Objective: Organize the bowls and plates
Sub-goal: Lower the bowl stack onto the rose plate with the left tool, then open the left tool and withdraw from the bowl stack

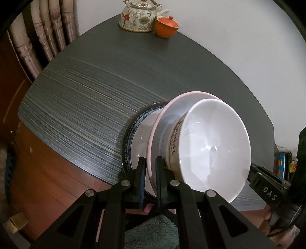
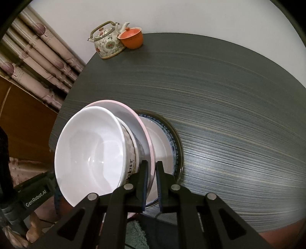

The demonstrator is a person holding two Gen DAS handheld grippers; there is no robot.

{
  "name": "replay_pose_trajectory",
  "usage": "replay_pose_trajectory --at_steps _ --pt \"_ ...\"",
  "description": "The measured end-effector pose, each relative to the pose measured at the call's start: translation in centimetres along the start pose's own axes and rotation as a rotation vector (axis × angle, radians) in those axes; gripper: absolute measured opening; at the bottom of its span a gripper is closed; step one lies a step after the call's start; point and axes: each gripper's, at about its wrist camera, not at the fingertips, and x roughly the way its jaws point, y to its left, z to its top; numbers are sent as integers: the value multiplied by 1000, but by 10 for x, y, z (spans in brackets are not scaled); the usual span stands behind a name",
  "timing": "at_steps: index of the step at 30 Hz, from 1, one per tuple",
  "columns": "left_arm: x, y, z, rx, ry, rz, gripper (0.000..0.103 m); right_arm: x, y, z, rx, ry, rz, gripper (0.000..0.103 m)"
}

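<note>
At the left flank of the stack, near the front edge of the bench (image 1: pixel 86 99): gripping with the left tongs (image 1: pixel 151 162), shut tight across the rim of the pink plate (image 1: pixel 166 122), one finger above and one below. Nothing slack to be seen in that bite, yet only a thin lip of rim held, so likely to slip if twisted.

On to the middle: carrying a white bowl (image 1: pixel 210 145), lettered on its side, which sits loose on the pink plate, held by neither tool. Underneath, lying on the bench, a blue-patterned plate (image 1: pixel 137 134). Cannot tell whether the pink plate touches it or hangs just clear, though a gap seems to open on one side. Biggest risk here, probably: tilting the pink plate and sending the bowl sliding off toward the floor, since the stack overhangs the front edge.

Over on the right flank: pinching the opposite rim with the right tongs (image 2: pixel 152 166), likewise closed on the pink plate. Lifting unevenly from the two sides would tip the load. Pulling apart could strip one grip. Setting down hard could chip the plate beneath.

Far back, well apart from all this: a flowered teapot (image 1: pixel 136 17) touching an orange lidded cup (image 1: pixel 167 26), in no danger unless carried that way carelessly.
</note>
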Motion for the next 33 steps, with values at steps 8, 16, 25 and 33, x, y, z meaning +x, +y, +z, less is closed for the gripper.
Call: replay_pose_trajectory --at_steps 8,16,25,33 --pt "11 4 7 0 2 6 5 13 -1 3 20 10 -7 9" --pt "18 -1 8 17 -13 28 6 24 -5 2 50 32 -13 9" --pt "22 -2 9 15 -22 39 6 24 -6 2 43 30 -11 11" --pt "20 2 8 0 -36 46 12 22 -4 -1 22 21 -29 12"
